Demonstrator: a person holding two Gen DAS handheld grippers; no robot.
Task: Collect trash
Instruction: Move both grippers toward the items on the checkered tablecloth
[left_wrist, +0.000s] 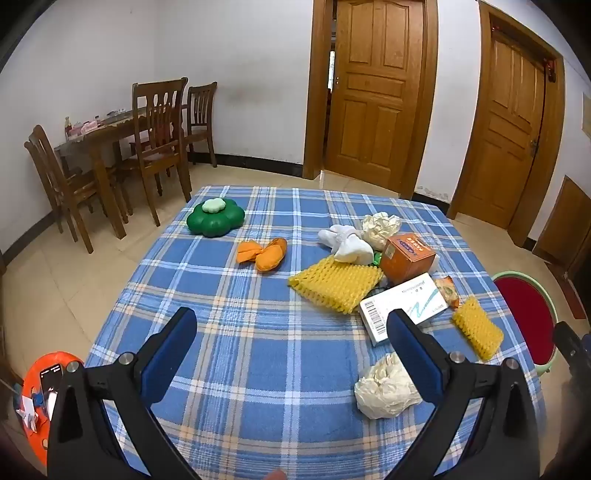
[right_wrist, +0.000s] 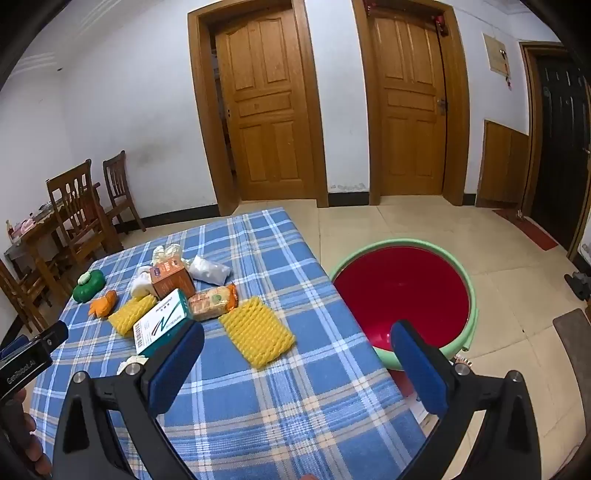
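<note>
Checked tablecloth (left_wrist: 258, 350) carries foam nets (left_wrist: 334, 286), boxes (left_wrist: 406, 258), probably tissues (left_wrist: 386, 391).

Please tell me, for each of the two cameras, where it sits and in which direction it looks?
Left wrist: on the left hand-held gripper, looking forward and down over the table at the trash and doors; its open blue fingers show.
Right wrist: on the right hand-held gripper, looking down at the table's right edge and the red basin; its open fingers and part of a hand show.
Shared: white box, orange box, yellow nets, basin.
</note>
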